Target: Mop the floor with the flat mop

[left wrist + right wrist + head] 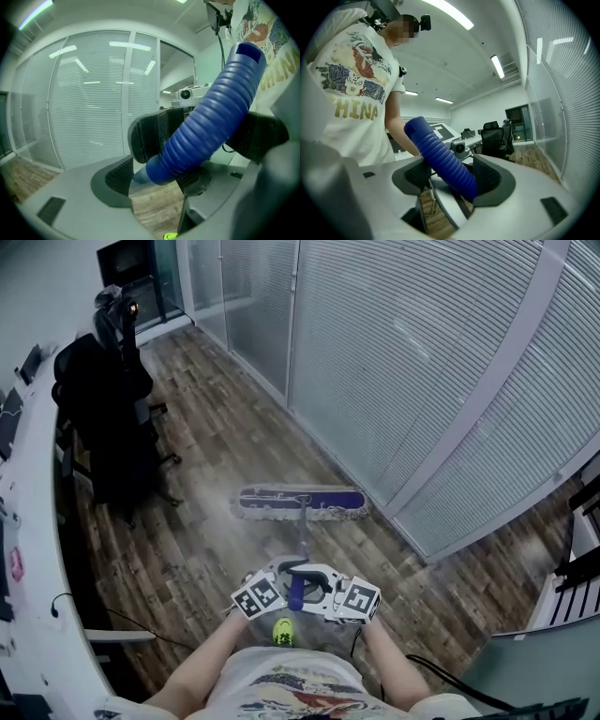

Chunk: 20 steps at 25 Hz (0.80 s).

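Note:
The flat mop head [301, 503], blue with a pale fringe, lies flat on the wooden floor ahead of me, near the glass wall. Its thin pole [303, 532] runs back to a ribbed blue grip [296, 593] between my hands. My left gripper [279, 579] is shut on that blue grip [206, 124], the dark ribbed pads pressing both sides. My right gripper [321, 585] is shut on the same grip [440, 157], from the opposite side. The two grippers sit close together at waist height.
A glass partition with blinds [422, 381] runs diagonally along the right. Black office chairs [112, 418] and a long white desk [33, 521] line the left. A small green object [282, 630] lies on the floor by my feet.

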Motion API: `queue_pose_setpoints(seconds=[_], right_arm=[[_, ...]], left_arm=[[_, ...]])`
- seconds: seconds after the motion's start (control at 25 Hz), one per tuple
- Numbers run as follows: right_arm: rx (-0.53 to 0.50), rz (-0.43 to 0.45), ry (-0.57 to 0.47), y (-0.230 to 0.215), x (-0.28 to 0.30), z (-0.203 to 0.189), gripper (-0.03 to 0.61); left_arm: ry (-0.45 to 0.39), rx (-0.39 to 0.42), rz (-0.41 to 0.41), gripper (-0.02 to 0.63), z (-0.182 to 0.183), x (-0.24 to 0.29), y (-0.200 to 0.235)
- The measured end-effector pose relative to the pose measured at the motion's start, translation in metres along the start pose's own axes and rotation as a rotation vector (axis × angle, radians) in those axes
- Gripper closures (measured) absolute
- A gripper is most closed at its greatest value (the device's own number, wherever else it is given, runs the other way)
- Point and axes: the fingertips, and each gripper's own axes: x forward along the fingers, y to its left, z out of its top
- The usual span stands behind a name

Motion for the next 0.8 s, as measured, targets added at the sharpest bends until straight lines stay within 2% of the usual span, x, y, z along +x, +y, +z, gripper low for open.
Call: queue_pose_setpoints(seconds=[0.32,0.4,0.6,0.8], right_arm=[[0.000,-0.047,0.005,-0.003,0.008,0.012,0.322],[0.002,-0.047,0.011,0.000,0.010,0.011,0.322],[0.005,-0.029,0.027,0.014,0.007,0.004,0.321],[0.003,-0.020,0.037,0.041,-0.005,-0.009,0.321]], left_arm=[[-0.027,0.160,-0.071,0.370,0.014,-0.009,0.000],[-0.026,0.167,-0.078,0.393,0.011,-0.011,-0.003],[-0.010,0.152,-0.068,0.397,0.005,-0.010,-0.017],[0.067,0.172,-0.084,0.397,-0.007,-0.004,-0.049]])
